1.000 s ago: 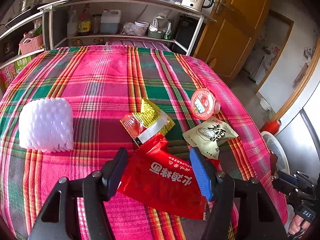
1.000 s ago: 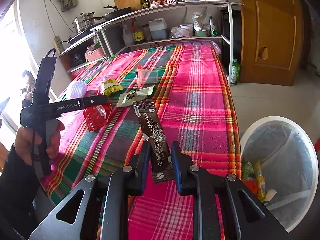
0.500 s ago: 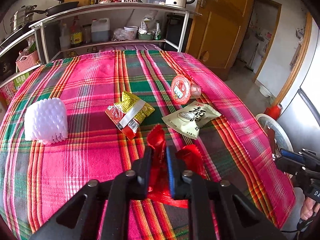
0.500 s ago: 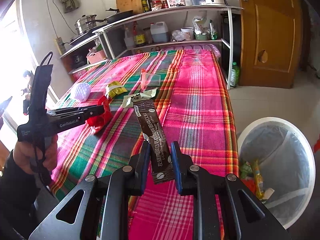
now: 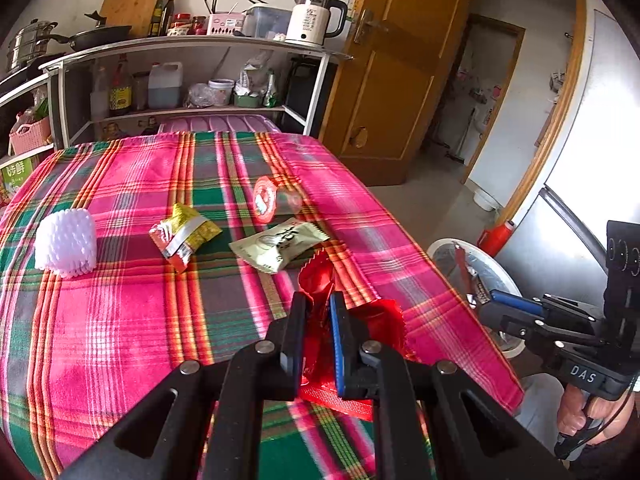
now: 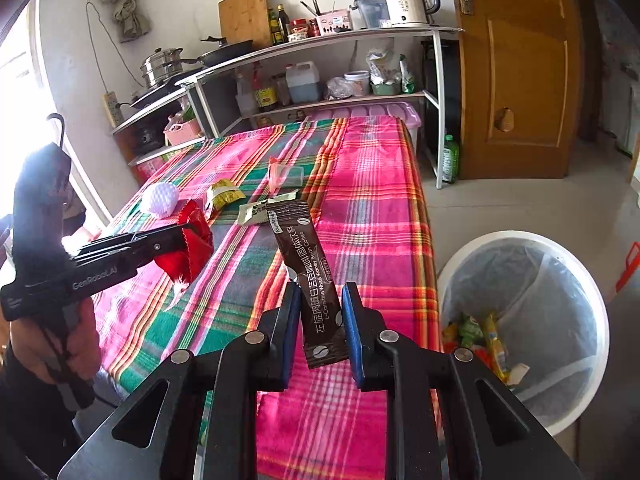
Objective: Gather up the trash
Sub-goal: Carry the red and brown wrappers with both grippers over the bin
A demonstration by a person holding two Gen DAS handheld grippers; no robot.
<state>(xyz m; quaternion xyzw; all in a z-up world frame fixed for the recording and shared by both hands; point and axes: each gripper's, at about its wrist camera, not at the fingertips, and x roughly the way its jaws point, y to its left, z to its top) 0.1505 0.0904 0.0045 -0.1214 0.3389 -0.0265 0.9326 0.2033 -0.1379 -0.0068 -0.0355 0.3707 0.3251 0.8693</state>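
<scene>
I'm pinching the crumpled red wrapper [image 5: 320, 276] in my left gripper [image 5: 316, 316] above the table [image 5: 120, 320], gripping the brown coffee sachet [image 6: 308, 272] in my right gripper [image 6: 320, 320], and carrying both steadily toward the white bin [image 6: 524, 320] beside it.

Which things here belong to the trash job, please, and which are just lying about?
Job: red wrapper, coffee sachet, yellow packet, green packet, cup, foam net, bin.
Lying about: kettle, pan, chopping board.
</scene>
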